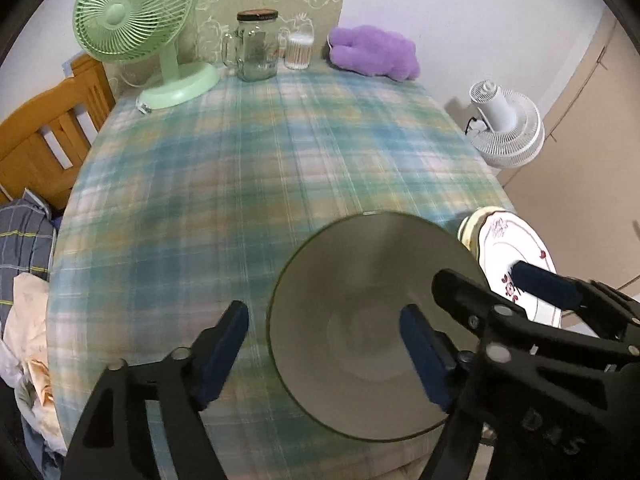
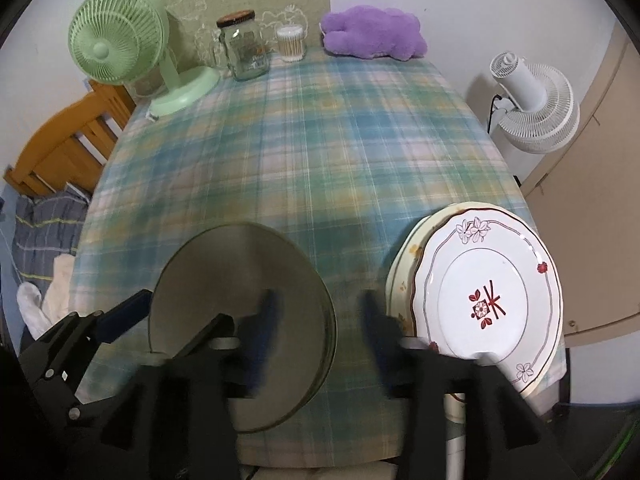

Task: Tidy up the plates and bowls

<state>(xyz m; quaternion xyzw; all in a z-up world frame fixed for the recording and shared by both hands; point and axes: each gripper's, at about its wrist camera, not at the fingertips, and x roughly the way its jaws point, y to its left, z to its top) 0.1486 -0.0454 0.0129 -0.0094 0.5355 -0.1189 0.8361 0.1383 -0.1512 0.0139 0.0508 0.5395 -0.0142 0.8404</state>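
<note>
A grey-green bowl (image 1: 360, 320) sits on the plaid tablecloth near the front edge; it also shows in the right wrist view (image 2: 240, 296). My left gripper (image 1: 324, 344) is open, its right finger inside the bowl and its left finger outside the rim. A white flowered plate (image 2: 488, 300) lies on top of a cream plate (image 2: 404, 272) at the table's front right corner; the stack also shows in the left wrist view (image 1: 516, 256). My right gripper (image 2: 320, 316) is open and blurred, between the bowl and the plates, touching neither.
At the back stand a green desk fan (image 1: 136, 28), a glass mug jar (image 1: 256, 48), a cotton swab tub (image 1: 298, 52) and a purple plush toy (image 1: 372, 54). A wooden chair (image 1: 48, 128) is at the left, a white floor fan (image 1: 508, 124) at the right.
</note>
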